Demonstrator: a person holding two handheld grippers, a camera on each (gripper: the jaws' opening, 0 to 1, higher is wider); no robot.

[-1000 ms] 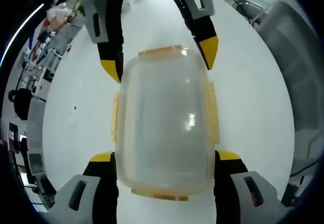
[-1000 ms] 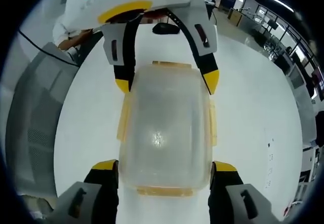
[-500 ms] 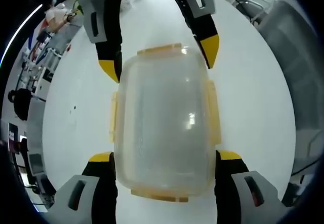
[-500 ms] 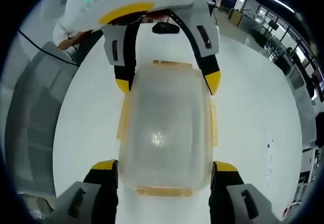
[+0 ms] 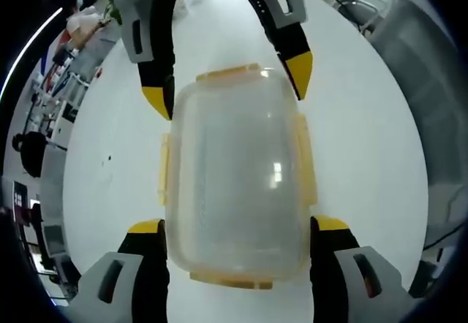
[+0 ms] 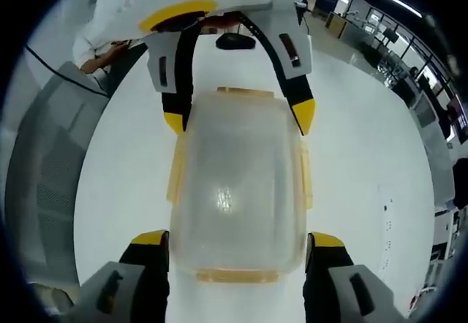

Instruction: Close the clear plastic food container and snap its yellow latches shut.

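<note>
Lid sits on the clear container (image 5: 235, 180) at frame centre on the white worktop (image 5: 365, 140), yellow latches (image 5: 306, 161) apparently still flared and unsnapped; left hand-held gripper (image 5: 238, 229) and right hand-held gripper (image 6: 235, 237) both spread apart, bracketing opposite ends.

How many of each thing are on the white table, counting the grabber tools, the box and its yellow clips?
Grippers: 2, left gripper and right gripper
Clear plastic container: 1
Yellow latches: 4, one on each side
White table: 1
Total: 8
</note>
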